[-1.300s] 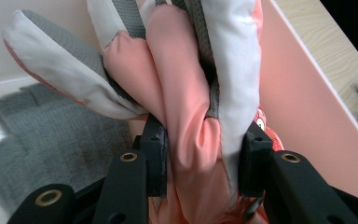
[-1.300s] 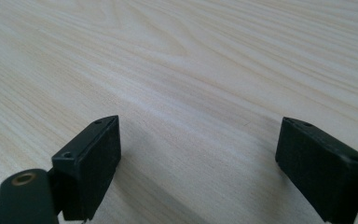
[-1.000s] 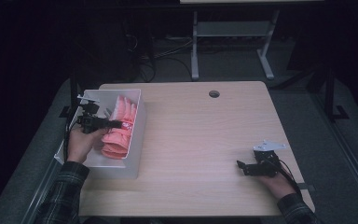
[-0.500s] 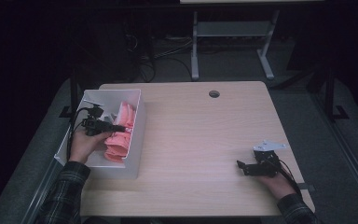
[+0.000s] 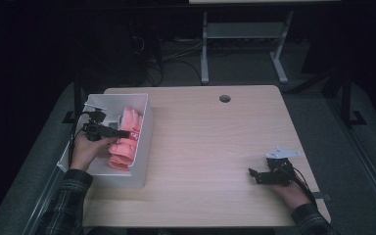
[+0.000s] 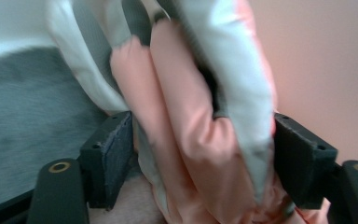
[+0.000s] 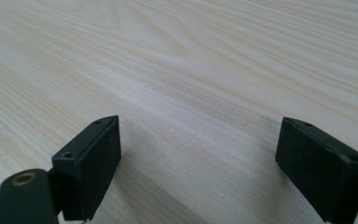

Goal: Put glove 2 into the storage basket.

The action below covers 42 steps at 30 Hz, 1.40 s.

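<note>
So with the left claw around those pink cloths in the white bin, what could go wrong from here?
1. The left claw has just been opening with the pink cloth between its jaws; the right pad still seems to touch it, so fabric may snag and drag out as the claw lifts.
2. The pink cloths lie against the white bin wall nearest the table's middle, so a loose fold could spill over.

No text, number or brand can be read in any of the views. The pink cloth (image 5: 126,138) in the white bin (image 5: 145,147) carries a small dark patch that may be a label, but it is too small and blurred to read.
</note>
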Tool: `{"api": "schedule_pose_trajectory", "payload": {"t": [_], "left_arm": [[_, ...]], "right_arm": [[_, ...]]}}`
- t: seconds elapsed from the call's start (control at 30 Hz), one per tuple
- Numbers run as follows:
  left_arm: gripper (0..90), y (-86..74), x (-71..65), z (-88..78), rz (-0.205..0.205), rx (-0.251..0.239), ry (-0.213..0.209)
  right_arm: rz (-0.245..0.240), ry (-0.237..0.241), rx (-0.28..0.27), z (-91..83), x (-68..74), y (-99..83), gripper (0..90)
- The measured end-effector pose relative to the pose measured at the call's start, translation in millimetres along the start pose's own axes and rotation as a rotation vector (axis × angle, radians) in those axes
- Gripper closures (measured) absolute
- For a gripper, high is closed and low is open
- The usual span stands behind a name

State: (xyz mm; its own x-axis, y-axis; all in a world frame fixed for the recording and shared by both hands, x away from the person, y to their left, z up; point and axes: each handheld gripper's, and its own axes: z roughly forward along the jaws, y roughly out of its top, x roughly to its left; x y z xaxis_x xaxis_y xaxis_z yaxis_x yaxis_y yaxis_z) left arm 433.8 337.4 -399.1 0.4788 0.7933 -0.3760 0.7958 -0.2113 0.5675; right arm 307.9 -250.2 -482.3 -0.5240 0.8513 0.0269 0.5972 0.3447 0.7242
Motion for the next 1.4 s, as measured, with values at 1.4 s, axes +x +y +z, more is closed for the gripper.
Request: {"api": "schedule_pose_trajectory", "payload": {"t": [1.4], "left_arm": [[15.9,33.2,-204.9,-17.4,0.417,-0.249,-0.046]], "right_arm": [[0.001,-0.001,0.000,0.0,0.1,0.0,13.5]]}}
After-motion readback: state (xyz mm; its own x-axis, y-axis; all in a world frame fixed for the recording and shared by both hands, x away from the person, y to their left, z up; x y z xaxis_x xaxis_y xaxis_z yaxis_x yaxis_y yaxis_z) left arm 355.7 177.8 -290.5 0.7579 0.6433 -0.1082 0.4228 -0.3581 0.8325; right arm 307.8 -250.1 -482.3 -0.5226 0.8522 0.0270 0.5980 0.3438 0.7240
